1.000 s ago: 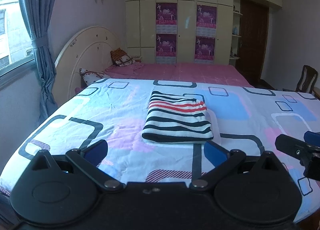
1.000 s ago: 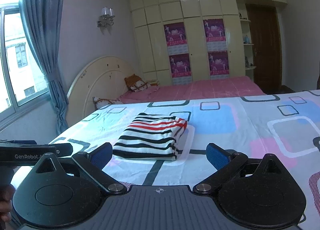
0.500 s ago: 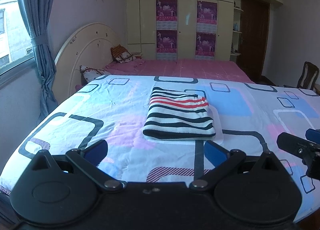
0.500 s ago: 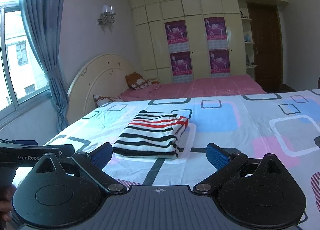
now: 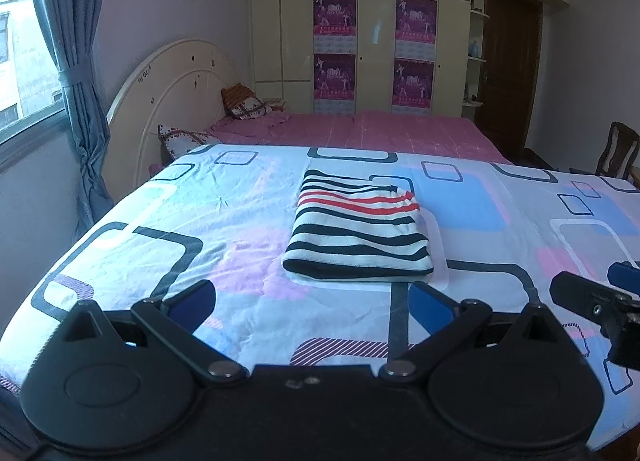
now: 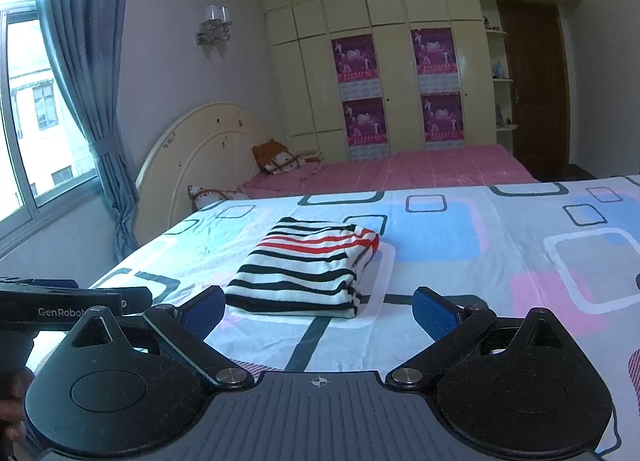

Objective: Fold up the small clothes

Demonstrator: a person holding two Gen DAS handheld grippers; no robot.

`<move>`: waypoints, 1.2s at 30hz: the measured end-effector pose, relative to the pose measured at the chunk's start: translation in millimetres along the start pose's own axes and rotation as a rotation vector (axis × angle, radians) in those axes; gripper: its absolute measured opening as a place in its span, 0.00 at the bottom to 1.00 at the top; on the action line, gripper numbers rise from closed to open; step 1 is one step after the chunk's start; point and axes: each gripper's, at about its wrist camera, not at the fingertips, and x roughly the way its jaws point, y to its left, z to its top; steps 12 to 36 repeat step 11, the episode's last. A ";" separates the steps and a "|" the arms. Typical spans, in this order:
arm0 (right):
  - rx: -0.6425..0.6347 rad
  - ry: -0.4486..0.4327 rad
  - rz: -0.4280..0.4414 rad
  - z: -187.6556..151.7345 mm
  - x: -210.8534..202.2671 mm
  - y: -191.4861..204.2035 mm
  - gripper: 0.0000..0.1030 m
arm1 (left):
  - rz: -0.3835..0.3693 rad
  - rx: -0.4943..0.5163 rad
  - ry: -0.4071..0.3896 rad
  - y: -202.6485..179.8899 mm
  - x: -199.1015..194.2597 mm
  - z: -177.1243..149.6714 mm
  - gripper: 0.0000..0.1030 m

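Both my claws, left gripper and right gripper, have drawn back slightly from the folded black-white-red striped garment, jaws spread, empty; only the right view shows a hand.

One folded shirt, two grippers.
One striped shirt on one bed sheet; two open grippers; four purple posters; two pillows; one curtain; one chair.

Dim window daylight, sharp frames, bowed edges.
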 end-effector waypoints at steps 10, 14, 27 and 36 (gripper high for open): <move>0.025 0.052 -0.020 -1.2 37.4 -15.8 0.96 | -0.023 0.008 0.001 3.1 47.8 14.3 1.00; 0.028 0.058 -0.025 -0.6 42.6 -18.6 0.96 | -0.009 0.015 0.001 3.9 57.0 18.2 1.00; 0.028 0.058 -0.025 -0.6 42.6 -18.6 0.96 | -0.009 0.015 0.001 3.9 57.0 18.2 1.00; 0.028 0.058 -0.025 -0.6 42.6 -18.6 0.96 | -0.009 0.015 0.001 3.9 57.0 18.2 1.00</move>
